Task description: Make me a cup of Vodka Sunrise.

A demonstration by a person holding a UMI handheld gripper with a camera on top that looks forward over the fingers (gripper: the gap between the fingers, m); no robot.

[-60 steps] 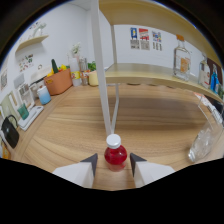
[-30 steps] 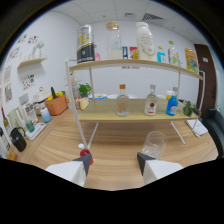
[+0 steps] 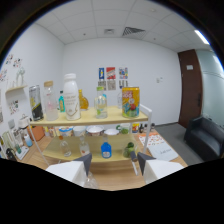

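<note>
My gripper [image 3: 115, 166] is open, its two pale fingers [image 3: 80, 167] spread with nothing held between them. Beyond them stands a two-level wooden shelf [image 3: 92, 121]. On its top level are a tall white bottle [image 3: 72, 97], a clear bottle [image 3: 50, 101], a dark can [image 3: 34, 102], a clear bottle with a green cap [image 3: 101, 104] and a colourful carton [image 3: 131, 102]. The lower level holds a blue bottle [image 3: 105, 149], a dark green bottle [image 3: 130, 149] and clear bottles [image 3: 65, 147]. Which one is vodka I cannot tell. No cup shows clearly.
A row of white bowls [image 3: 87, 131] hangs under the top board. Posters [image 3: 111, 75] are on the back wall. A dark door [image 3: 192, 85] and a dark sofa [image 3: 206, 137] lie to the right of the shelf. A white sheet [image 3: 160, 147] rests beside the shelf.
The view has swung up and to the right, with the shelf now farther off. The red bottle with the white cap and the glass near the fingers are gone from sight.
</note>
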